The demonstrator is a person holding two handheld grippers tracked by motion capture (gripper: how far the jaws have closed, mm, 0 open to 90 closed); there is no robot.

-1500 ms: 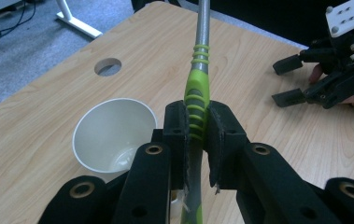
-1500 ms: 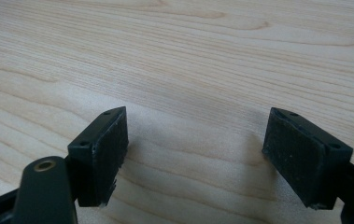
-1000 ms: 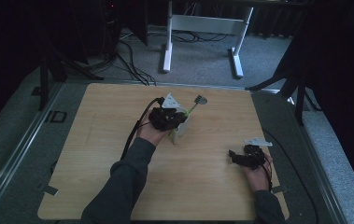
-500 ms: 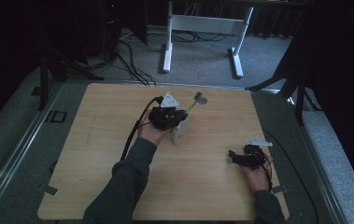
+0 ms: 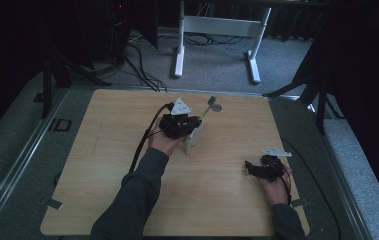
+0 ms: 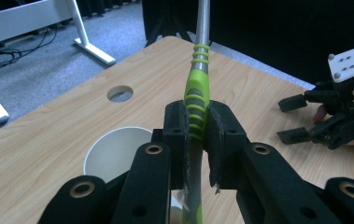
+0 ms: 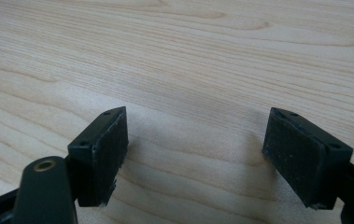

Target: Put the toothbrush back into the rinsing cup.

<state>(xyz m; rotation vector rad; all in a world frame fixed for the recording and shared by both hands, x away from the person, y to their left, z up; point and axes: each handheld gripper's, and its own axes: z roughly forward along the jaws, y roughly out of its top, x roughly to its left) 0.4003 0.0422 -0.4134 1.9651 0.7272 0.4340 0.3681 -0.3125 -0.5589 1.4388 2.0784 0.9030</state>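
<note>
Two grippers sit over the table (image 5: 102,165). Left gripper (image 6: 197,122) squeezes a green-handled tool (image 6: 196,95) above the paper cup (image 6: 114,151), near twelve o'clock. Right gripper (image 7: 195,154) rests wide apart, at four o'clock.

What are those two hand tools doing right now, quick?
Left tool: closed on the green-handled utensil, held above a white paper cup.
Right tool: open, holding nothing, low over the wooden table.

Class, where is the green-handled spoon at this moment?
In the left gripper view the spoon is clamped between the left gripper pads, above the wooden table, just right of the white paper cup.
</note>
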